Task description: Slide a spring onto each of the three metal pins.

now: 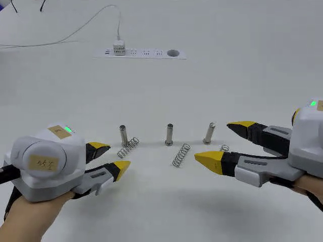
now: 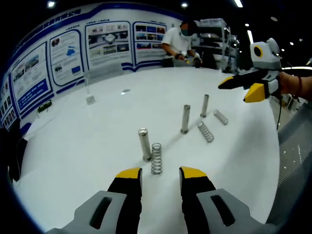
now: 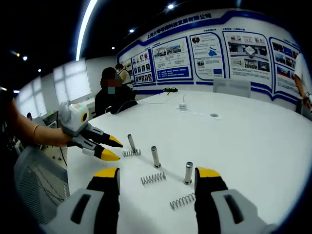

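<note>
On a white workbench [image 1: 151, 91], three metal pins [image 1: 169, 134] stand bare, a spring [image 1: 181, 155] lying beside each (none threaded yet), as the left gripper [image 1: 113, 155] and right gripper [image 1: 213, 141] hover empty, jaws parted for pickup.

White worktop [image 1: 242, 80]. 3 pins stand in a row: left pin [image 1: 123, 135], middle pin [image 1: 169, 134], right pin [image 1: 209, 133]. 3 springs lie loose: left spring [image 1: 128, 146] just beside the left pin, middle spring [image 1: 181, 155] nearer, right spring [image 1: 224, 147] beside the right pin. Far side: power strip [image 1: 139, 53], charger [image 1: 119, 48], cable [image 1: 75, 31].
</note>
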Tool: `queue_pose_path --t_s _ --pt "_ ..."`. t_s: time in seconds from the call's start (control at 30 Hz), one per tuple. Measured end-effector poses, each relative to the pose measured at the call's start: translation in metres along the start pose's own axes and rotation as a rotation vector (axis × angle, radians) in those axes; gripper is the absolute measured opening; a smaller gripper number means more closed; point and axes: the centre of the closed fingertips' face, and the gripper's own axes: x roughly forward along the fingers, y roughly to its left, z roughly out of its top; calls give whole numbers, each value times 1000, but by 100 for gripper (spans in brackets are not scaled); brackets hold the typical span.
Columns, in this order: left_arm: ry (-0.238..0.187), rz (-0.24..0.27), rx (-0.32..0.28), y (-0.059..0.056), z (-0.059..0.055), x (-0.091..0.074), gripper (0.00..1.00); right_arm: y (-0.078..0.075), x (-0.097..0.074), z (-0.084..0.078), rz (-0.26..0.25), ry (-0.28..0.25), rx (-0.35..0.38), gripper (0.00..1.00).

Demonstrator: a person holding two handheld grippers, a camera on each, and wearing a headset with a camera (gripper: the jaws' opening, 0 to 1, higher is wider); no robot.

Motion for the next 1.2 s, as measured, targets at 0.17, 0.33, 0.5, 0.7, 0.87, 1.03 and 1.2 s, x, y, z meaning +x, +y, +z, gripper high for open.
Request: queue_pose_path --t_s 0.17,0.33,0.5,0.7,0.87,1.03,1.2 --pt "4 2 28 1 -2 7 26 2 0 -3 -6 2 36 62" --pt "6 3 36 6 -3 12 23 8 -3 -8 -4 -2 45 62" --pt "7 -5 37 7 -4 16 21 10 -6 -12 -10 4 35 62" --pt "7 -24 47 5 -3 19 16 8 -6 -9 -22 -10 55 62" --pt "1 -50 46 0 -2 19 12 8 -6 -8 -26 -8 54 62" --pt "4 -51 60 0 -3 18 11 8 -7 -7 -30 -6 45 61" --pt "9 -63 61 -2 -5 15 10 8 -7 -6 -33 -8 49 61"
